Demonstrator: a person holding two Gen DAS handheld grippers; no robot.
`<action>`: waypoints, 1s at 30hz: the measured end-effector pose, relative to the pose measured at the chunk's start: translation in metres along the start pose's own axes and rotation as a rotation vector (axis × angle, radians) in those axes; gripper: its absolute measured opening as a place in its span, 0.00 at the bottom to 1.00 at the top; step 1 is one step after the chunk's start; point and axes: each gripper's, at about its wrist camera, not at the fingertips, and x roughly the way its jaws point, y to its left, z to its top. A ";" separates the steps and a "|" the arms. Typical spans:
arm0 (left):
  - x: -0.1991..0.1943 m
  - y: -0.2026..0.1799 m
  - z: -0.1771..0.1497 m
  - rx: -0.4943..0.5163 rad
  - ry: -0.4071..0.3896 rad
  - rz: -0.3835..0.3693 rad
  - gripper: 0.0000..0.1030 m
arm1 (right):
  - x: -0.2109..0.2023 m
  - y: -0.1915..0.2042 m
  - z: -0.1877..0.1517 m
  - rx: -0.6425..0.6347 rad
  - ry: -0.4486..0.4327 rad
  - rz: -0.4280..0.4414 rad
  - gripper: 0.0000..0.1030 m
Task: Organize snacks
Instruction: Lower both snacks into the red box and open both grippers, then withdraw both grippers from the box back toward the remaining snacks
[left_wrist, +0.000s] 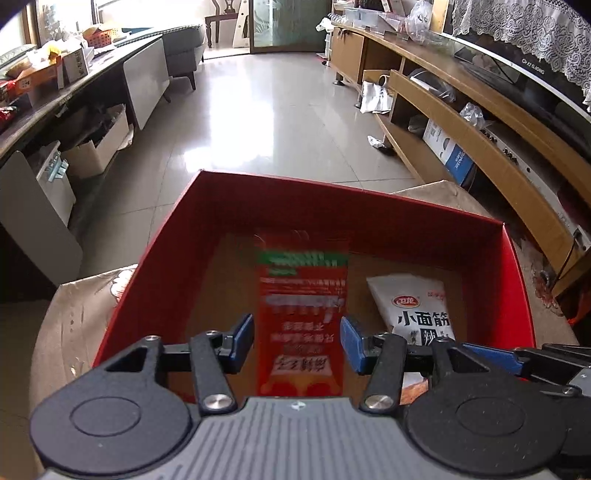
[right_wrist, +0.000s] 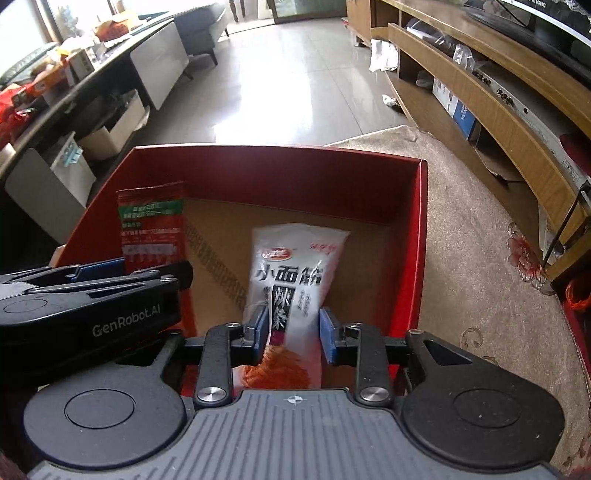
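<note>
Living room with pale glossy floor tiles (left_wrist: 280, 122); long wooden TV cabinet (left_wrist: 480, 122) down the right side, dark low table (right_wrist: 55, 107) cluttered with boxes on the left, grey sofa (left_wrist: 184, 48) beyond it. Beige patterned rug (right_wrist: 480, 258) in the foreground.

Red box (left_wrist: 236, 195), open-topped with a brown cardboard floor, sits on the rug and fills the near view of both cameras.

Red snack packet (left_wrist: 303, 306) stands roughly upright over the left half of the box. It is blurred in the left wrist view, so contact is hard to judge: the left gripper (left_wrist: 297, 336) has its blue pads spread wide, one just beside each edge of the packet, apparently not pinching it. In the right wrist view the packet's top shows above the left gripper's body.

White snack packet (right_wrist: 291, 280), black lettering, in the right half of the box. The right gripper (right_wrist: 293, 332) has its pads closed in against the lower sides of this packet, holding it.
</note>
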 end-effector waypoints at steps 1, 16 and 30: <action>-0.001 0.000 0.000 0.000 0.001 0.000 0.49 | 0.000 0.000 0.000 0.000 -0.001 0.001 0.39; -0.041 0.014 -0.002 -0.056 -0.039 -0.045 0.57 | -0.027 0.001 -0.002 0.008 -0.061 0.007 0.47; -0.073 0.044 -0.044 -0.100 -0.003 -0.041 0.57 | -0.062 0.016 -0.034 -0.040 -0.085 0.032 0.48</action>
